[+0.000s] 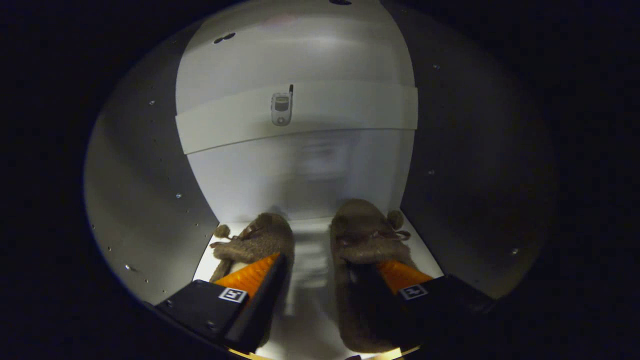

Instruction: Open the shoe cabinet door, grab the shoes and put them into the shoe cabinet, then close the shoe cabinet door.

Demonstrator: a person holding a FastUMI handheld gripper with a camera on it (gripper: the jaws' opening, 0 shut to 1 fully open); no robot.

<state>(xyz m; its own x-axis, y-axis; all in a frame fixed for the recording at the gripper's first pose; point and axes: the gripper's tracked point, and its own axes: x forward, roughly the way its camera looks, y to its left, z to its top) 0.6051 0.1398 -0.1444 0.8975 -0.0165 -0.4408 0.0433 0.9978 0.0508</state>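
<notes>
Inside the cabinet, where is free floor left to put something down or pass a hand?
A bare strip of white cabinet floor runs between the two brown fuzzy slippers, left and right. It is narrow beside each grey side wall. The open tool hangs over the slippers' heels, crowding the front.

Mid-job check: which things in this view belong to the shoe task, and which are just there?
Part of the job:
- left slipper, on the cabinet floor
- right slipper, beside it
- shoe cabinet, seen from inside
- gripper, fingers spread, one over each slipper, gripping nothing

Just there:
- phone-shaped sticker on the white shelf above
</notes>
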